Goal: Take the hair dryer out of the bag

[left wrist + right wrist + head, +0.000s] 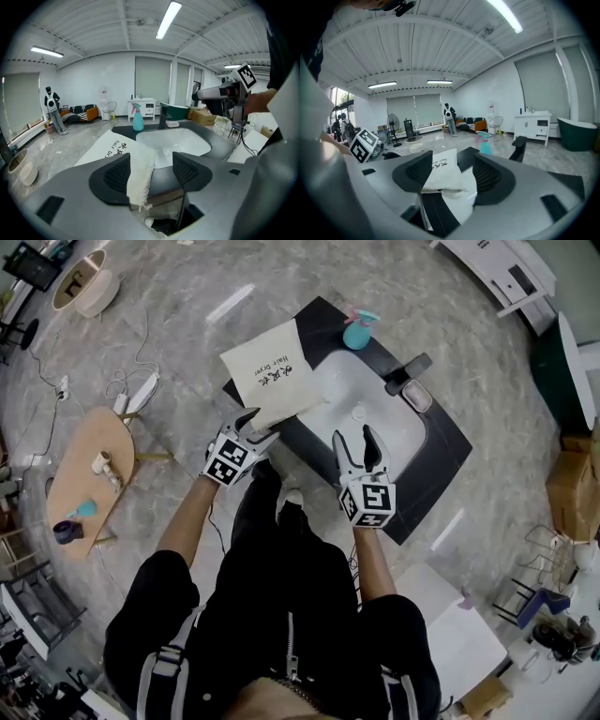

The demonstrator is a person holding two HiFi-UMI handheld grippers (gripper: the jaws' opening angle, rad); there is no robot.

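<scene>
Cream bag [138,163] edge lies between parted jaws of left tool [152,172].

Contents of the bag [267,371] out of sight

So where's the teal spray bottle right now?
In the head view, the teal spray bottle stands on the dark counter behind the white basin, left of the faucet.

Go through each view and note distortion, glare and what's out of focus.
Head view: fisheye bending at the rim, even light, faint shadows on the black countertop. Left gripper view: dark circular vignette, the long ceiling strip light glares white, the near dark grey fingers look soft. Right gripper view: same vignette; the cream cloth bag is fairly sharp.
</scene>
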